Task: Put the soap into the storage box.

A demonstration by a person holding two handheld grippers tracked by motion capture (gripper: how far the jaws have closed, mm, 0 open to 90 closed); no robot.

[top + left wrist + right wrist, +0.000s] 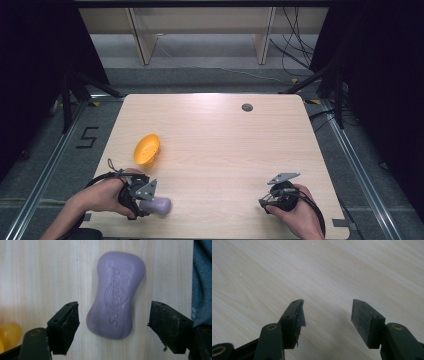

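A purple bar of soap (116, 296) with raised lettering lies flat on the wooden table (225, 135), near the front left corner (157, 205). My left gripper (113, 315) hangs over it, open, with one jaw on either side of the bar and a gap to each. In the high view the left gripper (142, 196) sits right beside the soap, held by a hand. My right gripper (327, 310) is open over bare wood, with nothing between its jaws. It rests near the front right of the table (277, 195). An orange bowl (146, 149) lies tipped on its side behind the left gripper.
A small grey grommet (247, 107) is set into the table's far side. The orange bowl's edge (7, 336) shows at the lower left of the left gripper view. Blue-grey cloth (202, 280) runs along that view's right edge. Black frames and cables stand beyond the table.
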